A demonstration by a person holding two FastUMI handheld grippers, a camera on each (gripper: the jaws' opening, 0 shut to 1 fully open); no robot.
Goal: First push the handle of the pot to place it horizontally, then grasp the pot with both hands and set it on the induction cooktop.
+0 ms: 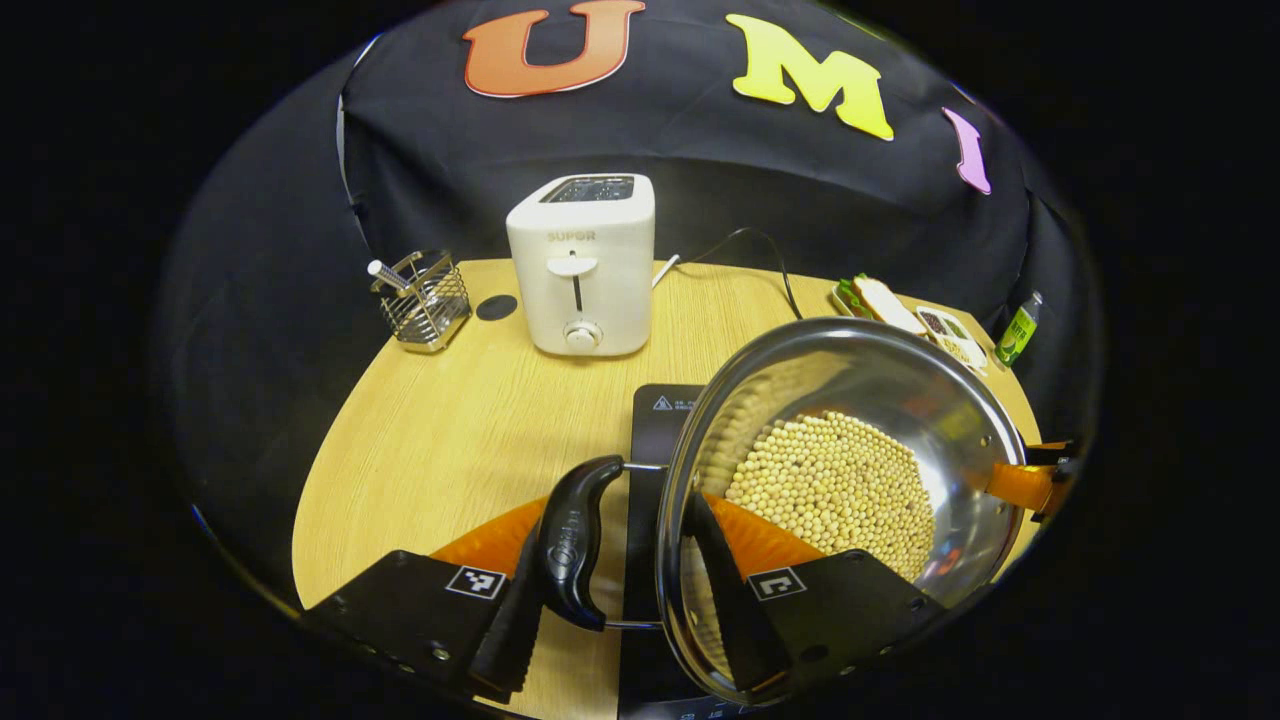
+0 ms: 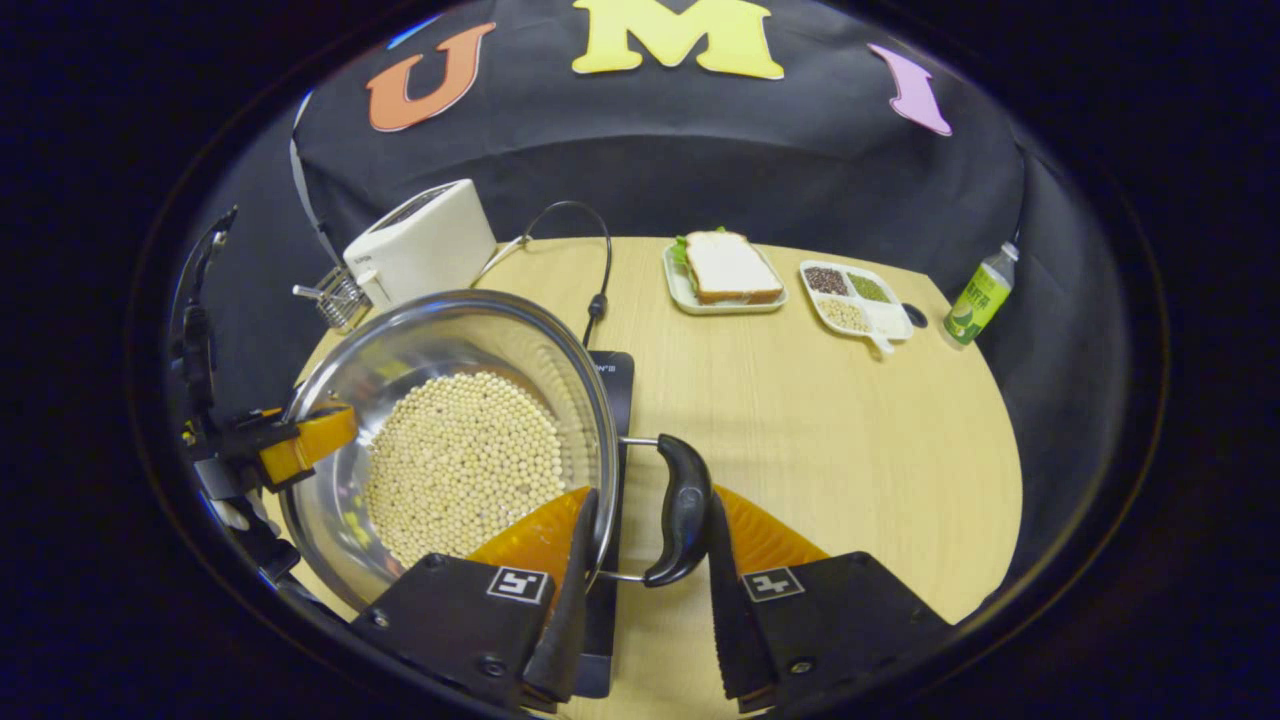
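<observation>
A light wooden desk point(image 2: 850, 420) with a rounded edge stands against a black cloth wall point(image 2: 700, 170), apparently draped.

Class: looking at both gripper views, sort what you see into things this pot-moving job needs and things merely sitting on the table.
Part of the job: pot of beans, its side handle, induction cooktop, left gripper, right gripper.

Just lying about: toaster, wire basket, sandwich plate, divided tray, bottle.

Staged kitchen booth, black cloth wall, wooden surface point(image 2: 860, 450), toaster point(image 1: 583, 262), induction cooktop point(image 1: 655, 420), sandwich plate point(image 2: 725, 270), utensil rack point(image 1: 425, 300), drink bottle point(image 2: 980, 297)
</observation>
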